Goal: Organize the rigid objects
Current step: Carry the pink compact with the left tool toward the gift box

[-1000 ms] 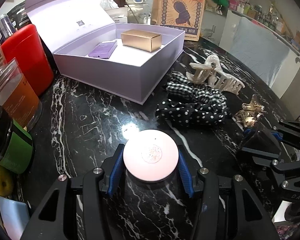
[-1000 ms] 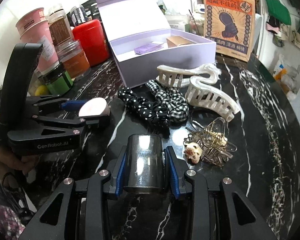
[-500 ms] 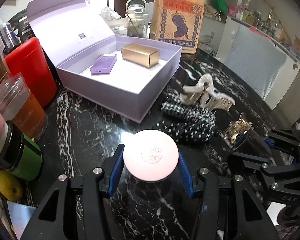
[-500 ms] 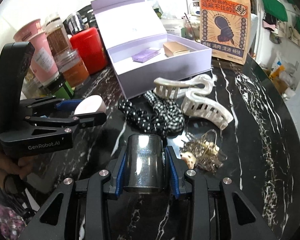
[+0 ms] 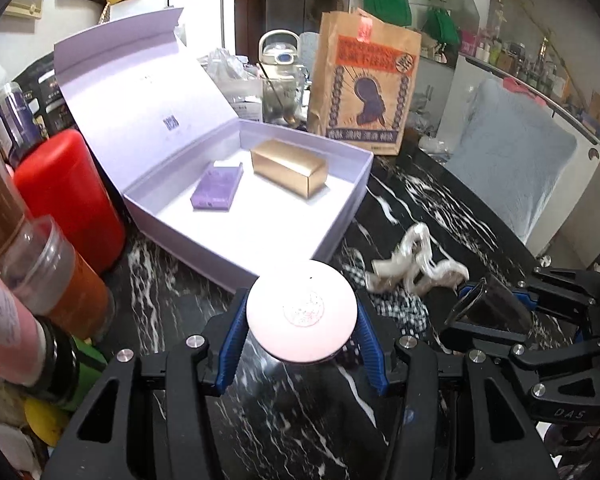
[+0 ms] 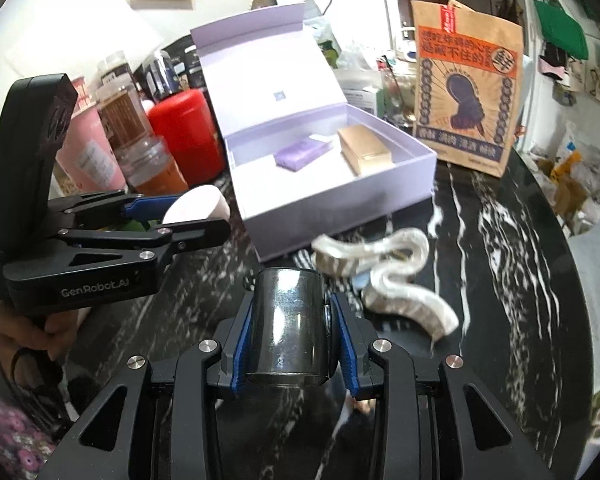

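Left wrist view: pink compact (image 5: 301, 317) pinched in left gripper (image 5: 301, 334), dark cylinder (image 6: 287, 326) in right gripper (image 6: 288, 334), risking collision nearing lavender box (image 5: 260, 216) at twelve o'clock.

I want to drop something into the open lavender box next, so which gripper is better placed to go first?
Probably the left gripper. Its round pink compact sits just short of the open lavender box, facing its bare floor. The right gripper, holding the dark shiny cylinder, is farther back, beside the white hair claws.

Two small boxes (image 5: 288, 173) inside open box (image 5: 342, 224)
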### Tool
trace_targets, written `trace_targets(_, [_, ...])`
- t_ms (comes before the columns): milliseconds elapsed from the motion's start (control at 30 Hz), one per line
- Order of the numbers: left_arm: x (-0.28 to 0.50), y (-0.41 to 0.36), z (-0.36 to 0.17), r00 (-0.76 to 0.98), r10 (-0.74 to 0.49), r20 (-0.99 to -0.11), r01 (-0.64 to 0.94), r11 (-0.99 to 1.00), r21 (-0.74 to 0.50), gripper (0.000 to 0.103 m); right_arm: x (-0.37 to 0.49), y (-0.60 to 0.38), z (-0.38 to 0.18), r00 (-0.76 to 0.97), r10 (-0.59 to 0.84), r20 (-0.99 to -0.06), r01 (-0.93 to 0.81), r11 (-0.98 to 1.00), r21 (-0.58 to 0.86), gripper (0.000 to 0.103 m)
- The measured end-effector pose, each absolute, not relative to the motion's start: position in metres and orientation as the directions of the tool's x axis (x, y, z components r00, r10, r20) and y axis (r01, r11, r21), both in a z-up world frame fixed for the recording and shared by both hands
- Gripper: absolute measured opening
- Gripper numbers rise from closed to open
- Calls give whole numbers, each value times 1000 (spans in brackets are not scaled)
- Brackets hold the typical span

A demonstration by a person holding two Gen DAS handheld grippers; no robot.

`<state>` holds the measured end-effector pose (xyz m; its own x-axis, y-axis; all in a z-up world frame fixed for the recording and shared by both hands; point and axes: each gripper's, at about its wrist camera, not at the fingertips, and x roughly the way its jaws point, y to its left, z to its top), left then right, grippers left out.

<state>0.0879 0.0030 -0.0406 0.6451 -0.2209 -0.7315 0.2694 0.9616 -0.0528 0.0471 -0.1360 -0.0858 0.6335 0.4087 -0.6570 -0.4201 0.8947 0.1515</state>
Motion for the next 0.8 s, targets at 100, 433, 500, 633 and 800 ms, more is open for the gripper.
trace_targets(100, [97,5,-35,654,-219,-724,259,964,-58,50,54,-137,-78,635,423,-646,-433,888,156,36])
trace_targets(433, [125,3,-16,687,-215,-694,250,967,-51,50,87,-140,-56,634,451,-628,-463,872,159,36])
trace_targets(500, [130,2,-12,691,-226,-686,261,964,-54,50,93,-140,-53,635,449,-629,-465,872,153,36])
trace_targets(633, [142,-1,0,710,-239,-662,276,960,-50,50,105,-139,-44,646,435,-627,-470,874,122,36])
trace_targets(800, [155,-1,11,730,-248,-637,287,957,-43,50,118,-138,-30,661,437,-610,-483,870,99,36])
